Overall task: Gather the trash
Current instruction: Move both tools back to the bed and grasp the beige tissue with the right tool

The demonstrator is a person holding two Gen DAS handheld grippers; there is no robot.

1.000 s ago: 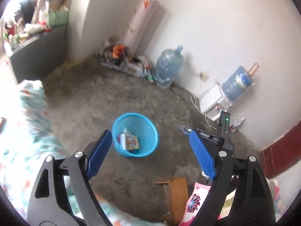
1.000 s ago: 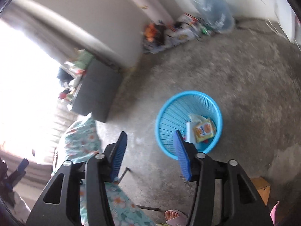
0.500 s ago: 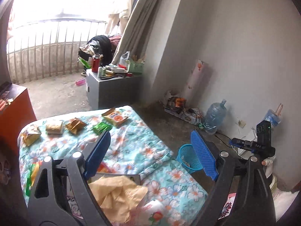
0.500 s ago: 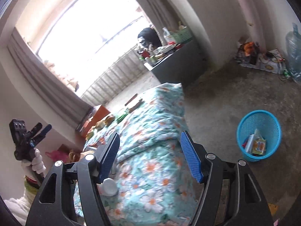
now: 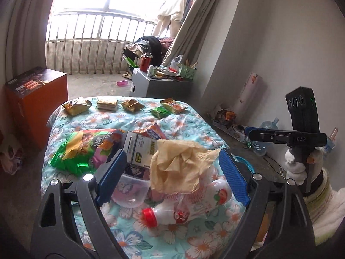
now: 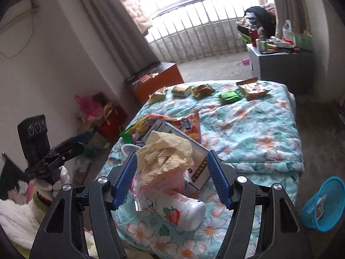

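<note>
Each handheld gripper has a black plastic frame of triangular cut-out arms, silver round screws at the pivots, and ribbed blue pads lining its two jaws: the left gripper (image 5: pixel 170 179) and the right gripper (image 6: pixel 172 181) look alike. Seen from the opposite side, each carries a black upright camera block with three round lenses, one showing a green light, and white lettering on its bar. White-gloved hands (image 5: pixel 296 168) grip the handles, with fluffy white sleeves (image 6: pixel 17 218).

Crumpled paper (image 5: pixel 179 166) on box (image 5: pixel 140 146), bottle (image 5: pixel 183 207) in front, all on near end of bed (image 6: pixel 258 133); snack packets (image 5: pixel 131 105) in row at far end; basket (image 6: pixel 323 202) on floor right of bed.
</note>
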